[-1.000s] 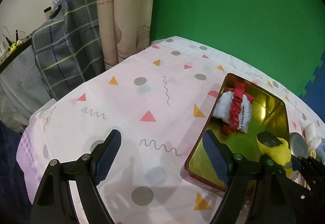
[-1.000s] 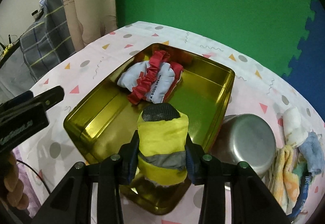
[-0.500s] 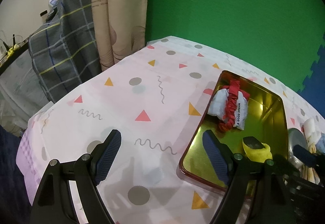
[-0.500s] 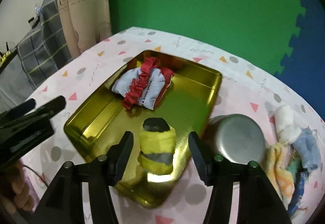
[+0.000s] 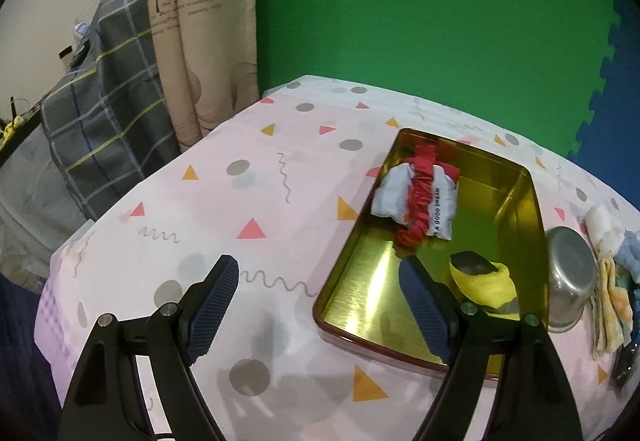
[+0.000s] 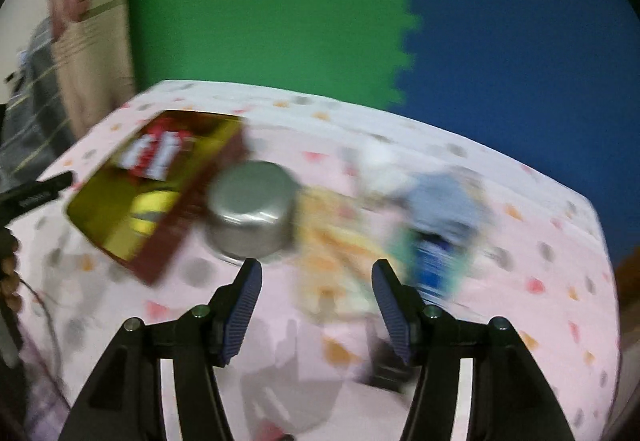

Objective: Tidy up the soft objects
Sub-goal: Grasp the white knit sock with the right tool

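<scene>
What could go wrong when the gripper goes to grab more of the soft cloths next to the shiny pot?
The upside-down metal pot sits right beside the cloth pile, so the open right gripper could bump it into the gold tray. The cloths overlap, so it might pinch several at once. The right wrist view is blurred, so aiming may be off.

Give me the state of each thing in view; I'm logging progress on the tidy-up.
Gold tin: open, no lid, holding two bundles.
Red and white bundle: lying in the tin.
Yellow bundle: lying in the tin.
Metal bowl: upside down beside the tin.
Pile of cloths: loose on the table.
Left gripper: open, empty.
Right gripper: open, empty.
</scene>
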The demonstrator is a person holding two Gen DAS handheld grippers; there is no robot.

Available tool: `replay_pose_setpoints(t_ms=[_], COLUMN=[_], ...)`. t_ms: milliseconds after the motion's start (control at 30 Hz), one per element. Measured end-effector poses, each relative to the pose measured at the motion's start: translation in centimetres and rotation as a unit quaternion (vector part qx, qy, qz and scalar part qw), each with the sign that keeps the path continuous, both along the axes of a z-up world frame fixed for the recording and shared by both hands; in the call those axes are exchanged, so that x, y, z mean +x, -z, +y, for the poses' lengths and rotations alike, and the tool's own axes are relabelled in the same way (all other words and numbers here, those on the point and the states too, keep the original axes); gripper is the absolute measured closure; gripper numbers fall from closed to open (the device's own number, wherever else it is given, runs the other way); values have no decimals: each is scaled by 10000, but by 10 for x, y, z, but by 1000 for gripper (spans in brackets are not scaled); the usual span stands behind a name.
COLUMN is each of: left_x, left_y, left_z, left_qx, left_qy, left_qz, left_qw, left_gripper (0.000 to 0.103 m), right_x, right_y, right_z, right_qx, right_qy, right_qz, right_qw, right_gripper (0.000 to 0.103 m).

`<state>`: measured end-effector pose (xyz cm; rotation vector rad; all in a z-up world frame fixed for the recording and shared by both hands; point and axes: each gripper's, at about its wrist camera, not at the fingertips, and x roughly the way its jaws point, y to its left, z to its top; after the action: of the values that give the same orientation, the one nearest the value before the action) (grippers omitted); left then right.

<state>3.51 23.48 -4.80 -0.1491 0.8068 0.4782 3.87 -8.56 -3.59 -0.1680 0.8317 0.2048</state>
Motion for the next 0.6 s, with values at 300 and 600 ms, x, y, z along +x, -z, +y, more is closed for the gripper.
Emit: replay_pose_setpoints(t_ms=[300, 600], left_x=[1, 0], left_y=[-1, -3], left_z=[-17, -34], left_qx=[165, 205], left_qy=[189, 430], left_qz=[23, -3], left_qw=[9997, 9989], left_gripper=[23, 21], right_x=[-15, -13], right_y=[34, 52], right_z=[-100, -131], right_qx=[-262, 326], right_qy=[1079, 1265], right_qz=[328, 436], right_qw=[9933, 9905], right_gripper=[43, 38])
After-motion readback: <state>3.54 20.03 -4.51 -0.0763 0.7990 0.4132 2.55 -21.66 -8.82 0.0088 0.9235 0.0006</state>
